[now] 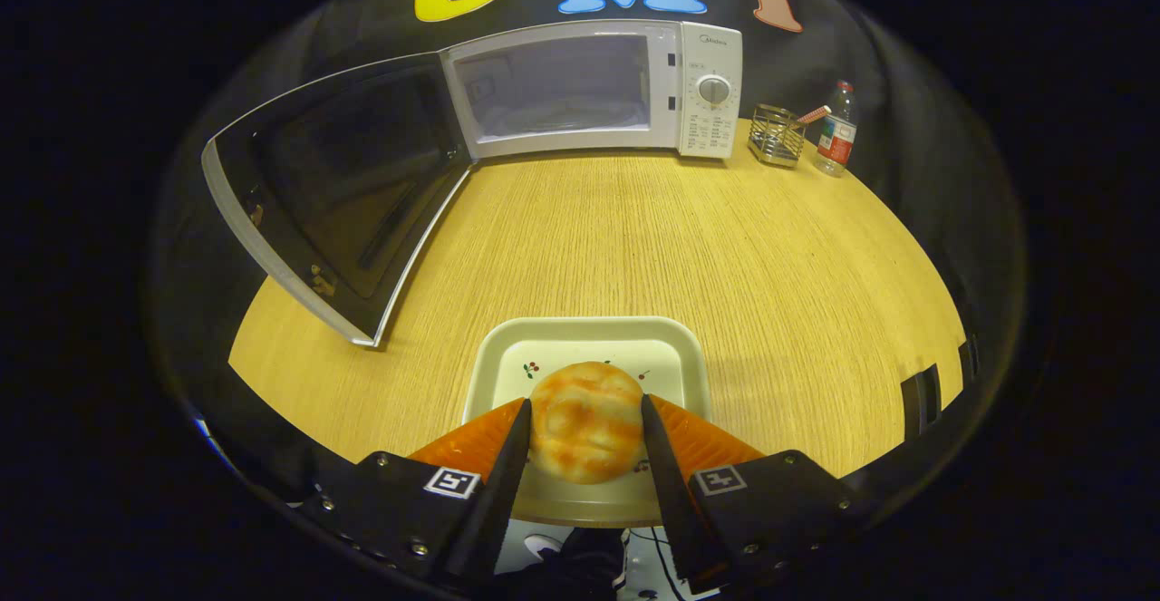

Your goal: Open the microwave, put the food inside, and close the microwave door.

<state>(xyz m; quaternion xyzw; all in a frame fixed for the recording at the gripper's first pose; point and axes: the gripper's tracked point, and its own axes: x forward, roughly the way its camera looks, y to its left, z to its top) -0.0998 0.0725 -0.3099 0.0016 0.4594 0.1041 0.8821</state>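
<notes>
The bun (pixel 586 421), round and browned in patches, sits on a pale square tray (pixel 589 347) at the near edge of the wooden table (pixel 725 247). My gripper (pixel 584 411) is closed around it: each finger lies flat against one flank of the bun, so both press on it, with the jaws held apart only by the bun's own width. I cannot tell whether the bun is lifted or rests on the tray. The tray's far rim and its two far corners lie just beyond the fingertips; its near rim sits at the table's front edge. Ahead of the tray a wide stretch of bare tabletop runs to the microwave (pixel 598 89) at the back. The microwave door (pixel 335 184) stands swung fully out to the left, its free edge reaching forward nearly level with the tray's far left corner but well apart from it. The cavity faces me, unobstructed. Right of the microwave, near the back edge, stand a wire holder (pixel 778 134) and a plastic bottle (pixel 837 130).
</notes>
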